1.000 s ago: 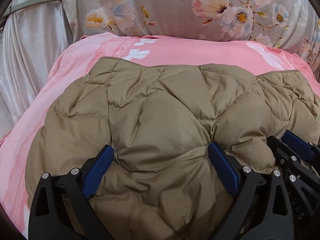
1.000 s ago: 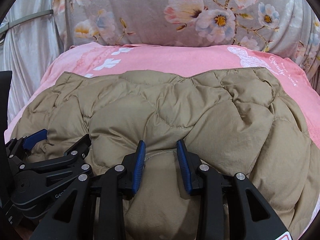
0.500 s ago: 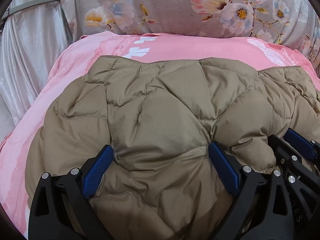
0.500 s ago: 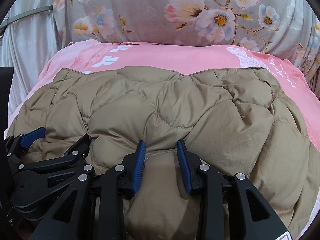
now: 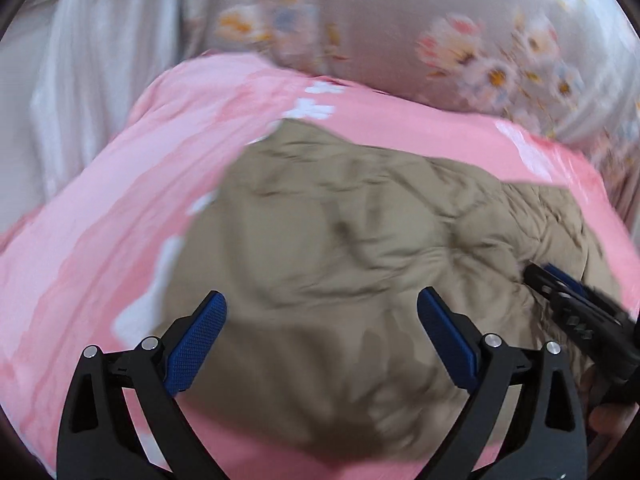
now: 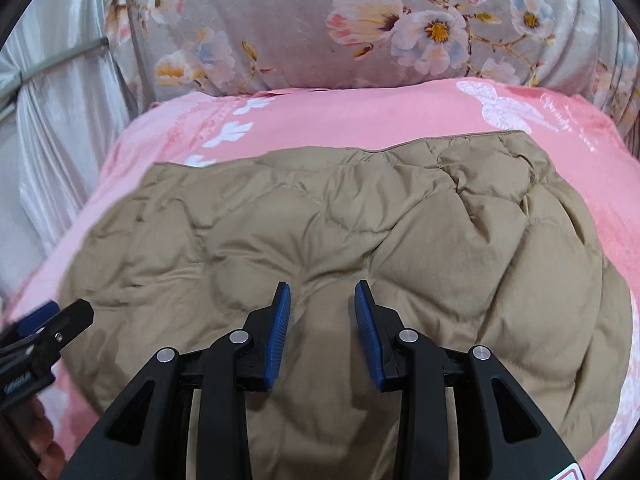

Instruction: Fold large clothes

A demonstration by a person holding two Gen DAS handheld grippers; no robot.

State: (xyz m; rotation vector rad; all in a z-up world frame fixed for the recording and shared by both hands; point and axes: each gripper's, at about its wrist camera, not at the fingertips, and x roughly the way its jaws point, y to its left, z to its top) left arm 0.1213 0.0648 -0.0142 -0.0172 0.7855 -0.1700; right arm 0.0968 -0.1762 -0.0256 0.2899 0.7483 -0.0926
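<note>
A: On the pink bedsheet (image 6: pixel 360 116), what is lying there?

B: The tan quilted jacket (image 6: pixel 360 232) is lying there, folded into a puffy bundle. It is filling the centre of both views, from about 9 o'clock to 3 o'clock. No box or basket is showing.

A: How is the right gripper (image 6: pixel 322 304) standing?

B: It is coming in from 6 o'clock. Its blue pads (image 6: pixel 280 332) are standing a little apart, with a ridge of the jacket between them. I cannot tell if they are really pinching it.

A: And the left gripper (image 5: pixel 320 312)?

B: Its fingers are spreading wide open above the near edge of the jacket, holding nothing. This view is blurred. The right gripper is showing there at 3 o'clock.

A: What is behind?

B: A grey floral cover (image 6: pixel 304 20) is lying at 12 o'clock, and a silvery curtain (image 6: pixel 52 120) is hanging at 9 o'clock.
</note>
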